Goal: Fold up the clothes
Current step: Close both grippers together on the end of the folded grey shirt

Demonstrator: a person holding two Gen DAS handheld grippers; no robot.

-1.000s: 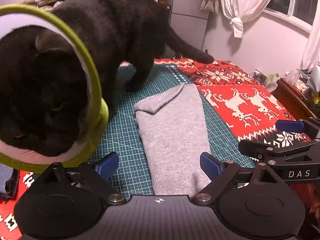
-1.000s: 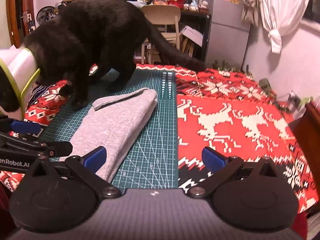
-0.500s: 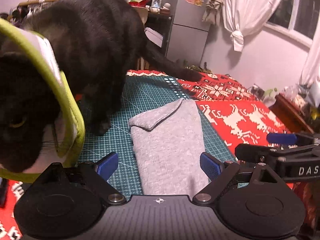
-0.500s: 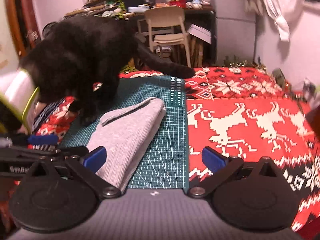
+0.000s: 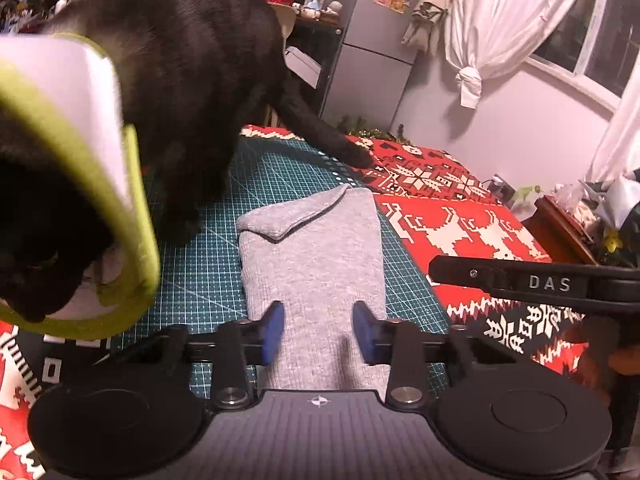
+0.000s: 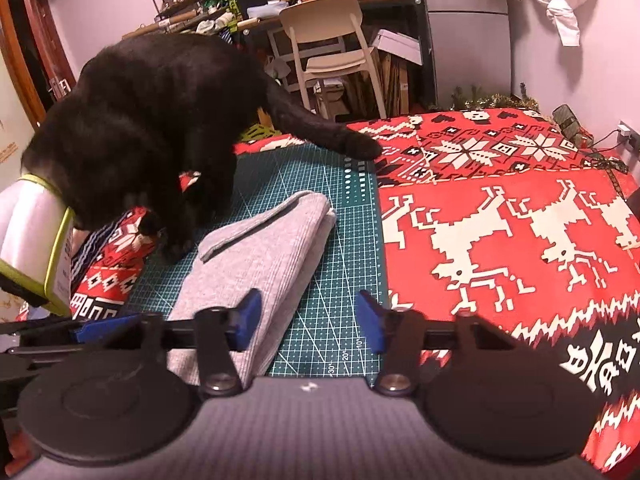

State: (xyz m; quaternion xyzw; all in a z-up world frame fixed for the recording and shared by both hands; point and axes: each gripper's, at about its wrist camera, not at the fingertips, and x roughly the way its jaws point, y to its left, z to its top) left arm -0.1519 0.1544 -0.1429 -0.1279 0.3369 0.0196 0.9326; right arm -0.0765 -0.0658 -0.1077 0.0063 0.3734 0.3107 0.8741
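Observation:
A folded grey knit garment [image 5: 312, 248] lies lengthwise on the green cutting mat [image 5: 208, 264]. My left gripper [image 5: 318, 332] hovers over its near end, open with a narrow gap, and grey cloth shows between the blue pads. In the right wrist view the same garment [image 6: 260, 256] lies on the mat [image 6: 344, 264]. My right gripper [image 6: 310, 320] is open over the garment's near right edge, its left pad above cloth and its right pad above bare mat. Whether either gripper touches the cloth is not visible.
A black cat [image 5: 180, 80] in a white and green cone collar [image 5: 100, 184] stands on the mat's left side, close to the garment, tail over the red patterned blanket [image 6: 500, 220]. A chair [image 6: 332, 40] and shelves stand behind. A wooden side table [image 5: 560, 228] sits at the right.
The fingers of both grippers have drawn much closer together. The cat's head and collar have swung nearer the left camera, while its body stays on the mat.

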